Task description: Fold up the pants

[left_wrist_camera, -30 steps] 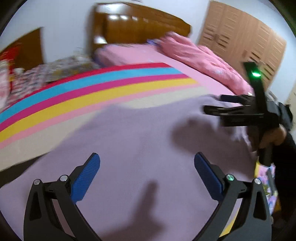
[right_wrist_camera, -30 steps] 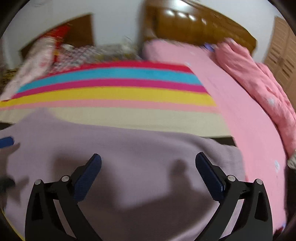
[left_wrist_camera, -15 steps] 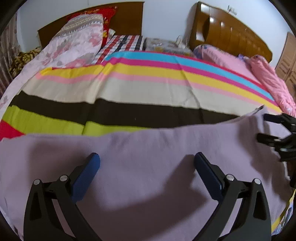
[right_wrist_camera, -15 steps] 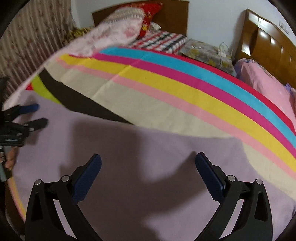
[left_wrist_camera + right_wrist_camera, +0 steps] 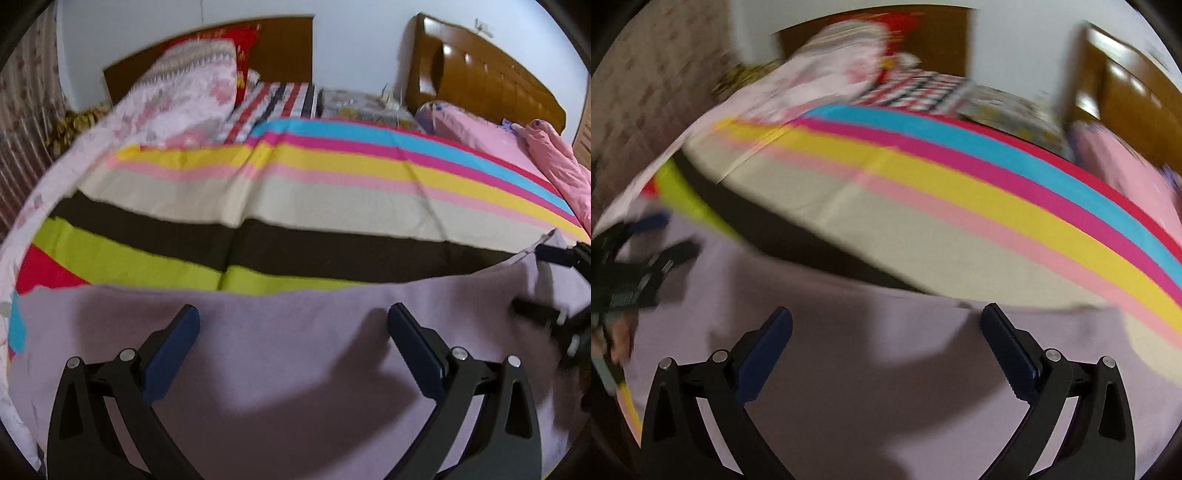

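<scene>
Pale lilac pants (image 5: 295,354) lie spread flat across the near part of a striped bed, filling the lower half of both views (image 5: 886,369). My left gripper (image 5: 293,325) hovers just above the cloth, open, nothing between its blue pads. My right gripper (image 5: 885,326) is likewise open and empty over the cloth. In the left wrist view the right gripper (image 5: 554,288) shows at the far right edge of the pants. The right wrist view shows the left gripper (image 5: 653,243), held by a hand, at the far left. This view is motion-blurred.
The striped bedsheet (image 5: 295,206) stretches beyond the pants. A floral quilt (image 5: 177,92) and red pillow sit by the left headboard. A second bed with pink bedding (image 5: 498,136) and a wooden headboard (image 5: 480,74) stands at the right.
Both cameras have swung left, from the pink bed toward the striped sheet and floral quilt. Both grippers stayed open over the pants. The right view is now blurred with motion.
</scene>
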Motion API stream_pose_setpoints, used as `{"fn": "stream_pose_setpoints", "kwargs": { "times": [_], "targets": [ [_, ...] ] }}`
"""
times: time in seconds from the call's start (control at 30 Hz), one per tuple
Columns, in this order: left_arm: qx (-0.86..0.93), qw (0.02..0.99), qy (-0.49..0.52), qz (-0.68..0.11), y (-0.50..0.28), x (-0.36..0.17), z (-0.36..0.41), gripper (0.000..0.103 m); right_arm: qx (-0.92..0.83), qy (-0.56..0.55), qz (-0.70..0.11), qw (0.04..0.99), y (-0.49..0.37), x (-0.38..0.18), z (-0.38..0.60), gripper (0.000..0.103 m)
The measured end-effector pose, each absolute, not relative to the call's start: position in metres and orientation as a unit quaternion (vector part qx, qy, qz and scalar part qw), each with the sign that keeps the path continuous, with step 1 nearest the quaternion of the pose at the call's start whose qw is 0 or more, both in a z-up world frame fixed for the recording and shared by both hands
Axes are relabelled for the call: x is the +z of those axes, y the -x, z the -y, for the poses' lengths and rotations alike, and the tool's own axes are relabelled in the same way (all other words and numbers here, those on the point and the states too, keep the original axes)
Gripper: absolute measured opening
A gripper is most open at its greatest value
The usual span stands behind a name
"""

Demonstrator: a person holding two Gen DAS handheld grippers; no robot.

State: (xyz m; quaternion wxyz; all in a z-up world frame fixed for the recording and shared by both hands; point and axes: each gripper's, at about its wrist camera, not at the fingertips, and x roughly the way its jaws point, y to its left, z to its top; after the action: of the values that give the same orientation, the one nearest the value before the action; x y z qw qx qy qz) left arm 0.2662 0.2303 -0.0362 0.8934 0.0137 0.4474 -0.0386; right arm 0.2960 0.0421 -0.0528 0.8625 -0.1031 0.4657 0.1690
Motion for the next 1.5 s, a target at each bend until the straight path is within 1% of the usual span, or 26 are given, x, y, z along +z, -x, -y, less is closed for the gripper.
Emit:
{"fn": "stream_pose_setpoints", "kwargs": {
  "times": [0.07,0.13,0.2,0.37,0.47,0.57,0.63,0.7,0.77,0.8,0.83,0.87,0.9,0.93,0.97,1.0,1.03,1.13,1.23,1.27,1.3,1.33,1.37,1.4,1.43,1.5],
  "targets": [
    [-0.049,0.893,-0.003,-0.447,-0.266,-0.034,-0.238,0.101,0.165,0.105,-0.453,0.870,-0.300,-0.054,-0.046,0.099],
    [-0.023,0.898,-0.029,-0.438,-0.261,-0.027,-0.244,0.101,0.166,0.076,-0.472,0.862,-0.311,-0.053,-0.039,0.098],
    [-0.003,0.906,-0.030,-0.423,-0.252,-0.018,-0.262,0.101,0.155,0.073,-0.471,0.866,-0.308,-0.048,-0.038,0.098],
    [0.039,0.905,0.050,-0.420,-0.235,-0.017,-0.340,0.101,0.175,0.091,-0.442,0.875,-0.290,-0.037,-0.060,0.098],
    [0.016,0.918,0.107,-0.382,-0.206,0.001,-0.367,0.101,0.203,0.093,-0.410,0.885,-0.282,-0.021,-0.081,0.098],
    [0.080,0.928,0.139,-0.335,-0.160,0.025,-0.401,0.101,0.311,0.108,-0.369,0.869,-0.275,0.000,-0.127,0.098],
    [0.135,0.920,0.182,-0.320,-0.134,0.026,-0.425,0.101,0.366,0.119,-0.354,0.852,-0.277,0.007,-0.163,0.098],
    [0.148,0.911,0.212,-0.321,-0.118,0.018,-0.438,0.101,0.415,0.131,-0.347,0.831,-0.283,0.010,-0.202,0.098],
    [0.166,0.902,0.210,-0.340,-0.113,0.008,-0.443,0.100,0.452,0.141,-0.348,0.809,-0.294,0.011,-0.245,0.095],
    [0.162,0.901,0.211,-0.344,-0.112,0.004,-0.445,0.100,0.465,0.148,-0.352,0.799,-0.300,0.011,-0.268,0.092],
    [0.153,0.901,0.213,-0.345,-0.110,0.001,-0.445,0.100,0.474,0.152,-0.357,0.790,-0.305,0.011,-0.284,0.085],
    [0.145,0.902,0.213,-0.347,-0.112,-0.001,-0.444,0.098,0.487,0.153,-0.368,0.777,-0.314,0.010,-0.307,0.080],
    [0.144,0.902,0.205,-0.350,-0.115,-0.003,-0.444,0.090,0.494,0.155,-0.376,0.768,-0.322,0.008,-0.327,0.072],
    [0.146,0.903,0.194,-0.353,-0.118,-0.004,-0.444,0.085,0.501,0.160,-0.383,0.759,-0.328,0.006,-0.346,0.066],
    [0.145,0.904,0.190,-0.355,-0.121,-0.005,-0.444,0.077,0.509,0.164,-0.386,0.752,-0.329,0.004,-0.357,0.064],
    [0.143,0.903,0.191,-0.356,-0.123,-0.006,-0.445,0.073,0.519,0.169,-0.392,0.740,-0.331,0.001,-0.371,0.058],
    [0.143,0.903,0.193,-0.356,-0.125,-0.008,-0.446,0.073,0.529,0.177,-0.396,0.730,-0.331,-0.002,-0.384,0.053],
    [0.144,0.901,0.204,-0.354,-0.130,-0.013,-0.454,0.072,0.550,0.209,-0.400,0.703,-0.327,-0.010,-0.409,0.046],
    [0.144,0.896,0.225,-0.356,-0.133,-0.022,-0.462,0.063,0.561,0.244,-0.400,0.682,-0.323,-0.020,-0.426,0.040],
    [0.142,0.894,0.230,-0.358,-0.135,-0.025,-0.464,0.059,0.562,0.253,-0.398,0.680,-0.321,-0.022,-0.427,0.040],
    [0.138,0.893,0.234,-0.359,-0.136,-0.028,-0.464,0.050,0.564,0.265,-0.389,0.679,-0.318,-0.023,-0.429,0.035],
    [0.135,0.893,0.236,-0.359,-0.136,-0.030,-0.464,0.045,0.565,0.273,-0.380,0.679,-0.315,-0.023,-0.427,0.029],
    [0.135,0.894,0.234,-0.358,-0.135,-0.031,-0.463,0.035,0.568,0.275,-0.373,0.681,-0.313,-0.022,-0.423,0.025],
    [0.136,0.895,0.232,-0.355,-0.134,-0.031,-0.461,0.022,0.573,0.272,-0.362,0.683,-0.311,-0.018,-0.418,0.017],
    [0.136,0.897,0.233,-0.350,-0.132,-0.029,-0.460,0.019,0.580,0.263,-0.356,0.684,-0.310,-0.013,-0.412,0.013],
    [0.137,0.902,0.231,-0.337,-0.128,-0.023,-0.458,0.017,0.579,0.255,-0.340,0.695,-0.308,-0.004,-0.406,0.013]
  ]
}}
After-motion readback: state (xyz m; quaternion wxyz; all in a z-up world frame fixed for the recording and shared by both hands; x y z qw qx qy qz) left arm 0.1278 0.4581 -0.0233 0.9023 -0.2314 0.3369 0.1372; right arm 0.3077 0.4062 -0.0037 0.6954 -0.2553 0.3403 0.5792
